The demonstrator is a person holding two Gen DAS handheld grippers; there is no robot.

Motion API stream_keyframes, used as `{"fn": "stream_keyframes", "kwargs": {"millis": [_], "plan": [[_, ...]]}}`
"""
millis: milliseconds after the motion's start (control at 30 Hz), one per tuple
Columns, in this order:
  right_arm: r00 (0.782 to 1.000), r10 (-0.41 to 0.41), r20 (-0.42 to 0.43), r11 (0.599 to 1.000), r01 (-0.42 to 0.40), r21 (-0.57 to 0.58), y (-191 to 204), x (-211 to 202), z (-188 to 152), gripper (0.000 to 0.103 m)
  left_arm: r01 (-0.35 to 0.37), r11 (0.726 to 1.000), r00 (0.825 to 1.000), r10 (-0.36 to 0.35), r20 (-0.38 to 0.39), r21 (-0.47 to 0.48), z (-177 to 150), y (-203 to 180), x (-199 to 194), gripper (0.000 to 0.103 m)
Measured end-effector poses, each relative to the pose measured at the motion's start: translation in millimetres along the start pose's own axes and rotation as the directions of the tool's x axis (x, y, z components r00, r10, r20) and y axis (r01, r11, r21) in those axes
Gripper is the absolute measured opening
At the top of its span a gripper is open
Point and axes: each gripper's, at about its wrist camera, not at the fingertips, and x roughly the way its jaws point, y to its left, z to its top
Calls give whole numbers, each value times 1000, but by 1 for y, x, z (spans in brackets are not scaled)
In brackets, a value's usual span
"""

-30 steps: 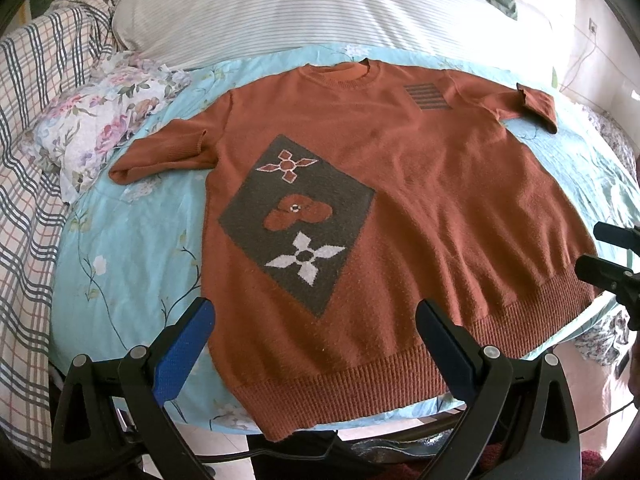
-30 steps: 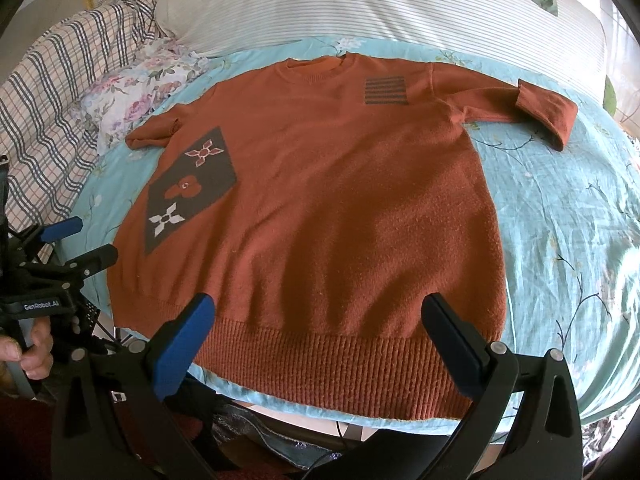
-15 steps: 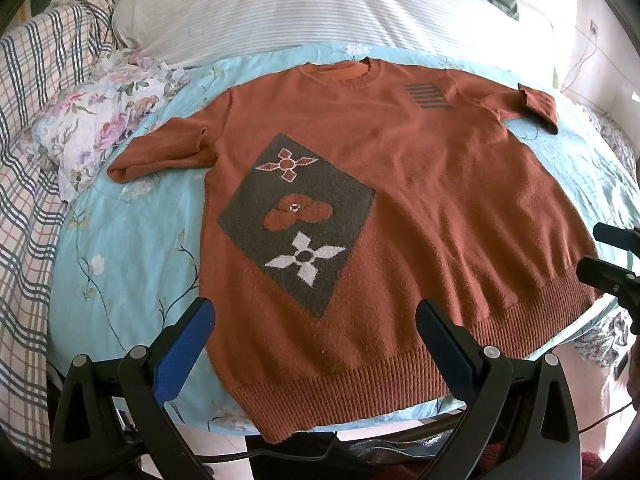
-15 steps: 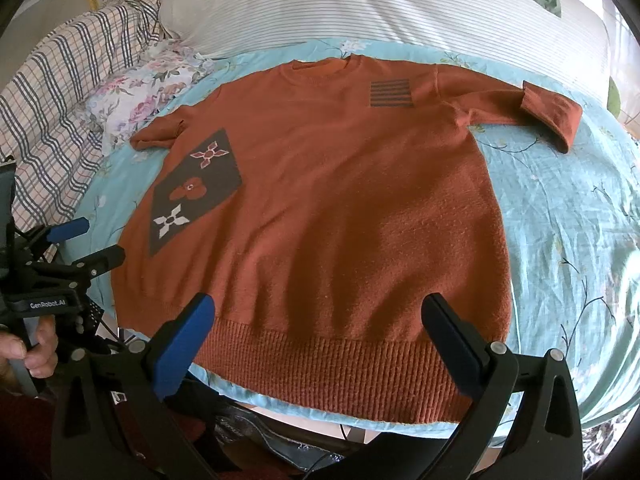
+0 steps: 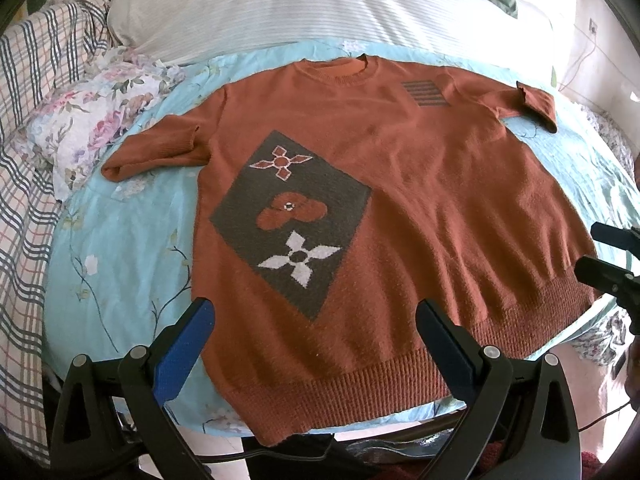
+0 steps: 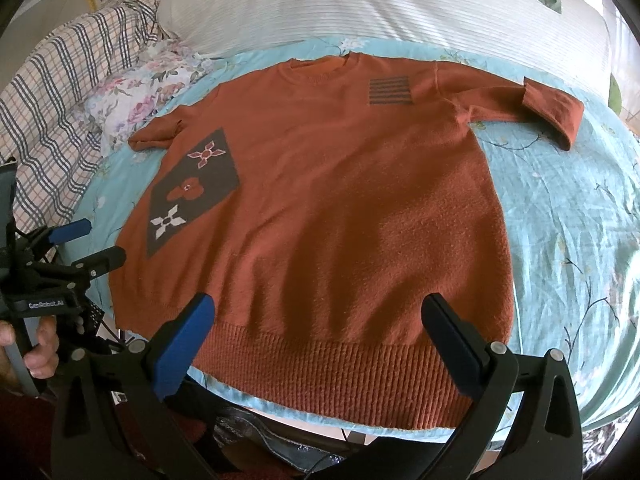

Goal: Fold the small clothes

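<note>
A rust-orange knit sweater [image 5: 420, 184] [image 6: 352, 208] lies flat and face up on the light blue floral sheet [image 5: 120, 240], collar toward the pillows. It carries a dark diamond patch [image 5: 290, 220] with flowers and a striped chest patch [image 6: 390, 90]. Both short sleeves are spread out sideways. My left gripper [image 5: 314, 316] hovers open above the ribbed hem near its left corner, holding nothing. My right gripper [image 6: 318, 314] is open over the hem's middle, also holding nothing. Each gripper shows at the edge of the other's view.
A striped white pillow [image 5: 300, 4] lies behind the sweater. A floral cloth [image 5: 88, 120] and a plaid blanket [image 5: 24, 184] sit on the left. The bed's near edge runs just under the hem. A hand [image 6: 36, 352] holds the left gripper's handle.
Both views have shifted only slightly; the sweater appears a touch closer in the right wrist view. The sweater itself has not moved and both grippers stay open.
</note>
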Motion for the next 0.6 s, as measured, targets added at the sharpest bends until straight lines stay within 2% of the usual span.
{"fn": "stream_keyframes", "kwargs": {"millis": [167, 333, 400, 467, 600], "plan": [[999, -16, 48, 1000, 16, 0, -9, 5, 2, 101, 6, 1000, 1000, -6, 11, -7, 2, 3, 6, 101], [997, -34, 72, 999, 31, 42, -34, 5, 12, 93, -13, 1000, 999, 14, 31, -22, 8, 6, 15, 101], [995, -58, 87, 997, 53, 65, -49, 5, 20, 92, -34, 999, 999, 35, 24, -11, 12, 8, 19, 101], [991, -91, 102, 993, 82, 80, -65, 4, 29, 85, -35, 999, 999, 35, 27, -18, 16, 11, 22, 101], [974, -158, 163, 983, 139, 120, -105, -2, 59, 82, -34, 999, 999, 34, 19, -27, 24, 13, 30, 101]]}}
